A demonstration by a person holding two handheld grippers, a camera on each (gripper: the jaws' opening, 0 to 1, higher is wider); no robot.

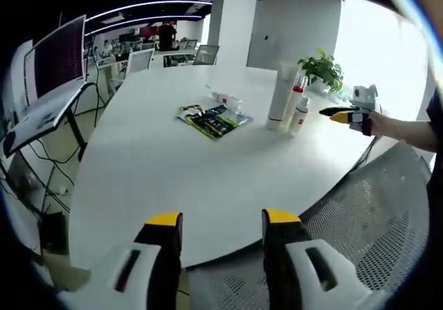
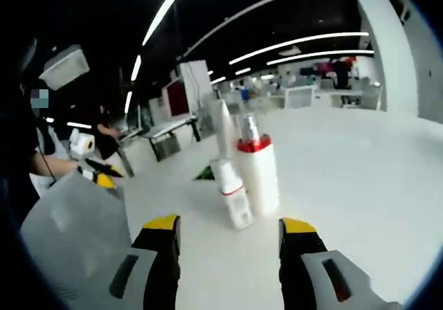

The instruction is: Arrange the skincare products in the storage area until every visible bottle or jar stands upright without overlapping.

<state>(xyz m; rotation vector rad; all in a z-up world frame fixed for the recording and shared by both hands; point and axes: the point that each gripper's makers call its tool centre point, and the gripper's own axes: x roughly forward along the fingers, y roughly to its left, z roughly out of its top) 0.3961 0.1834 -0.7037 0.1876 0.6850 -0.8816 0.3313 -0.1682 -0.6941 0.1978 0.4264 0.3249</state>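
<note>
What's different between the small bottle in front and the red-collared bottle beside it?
The small bottle is slimmer and shorter than the red-collared bottle. The small bottle has a thin red band and leans slightly; the red-collared bottle has a wide red collar and silver cap, and stands straighter. Both are white and stand on the table.

Bottles and packets on the table

Three bottles (image 1: 287,106) stand clustered on the table (image 1: 173,171); flat packets (image 1: 213,120) lie at their nine o'clock, a plant (image 1: 322,69) at one o'clock.
</note>
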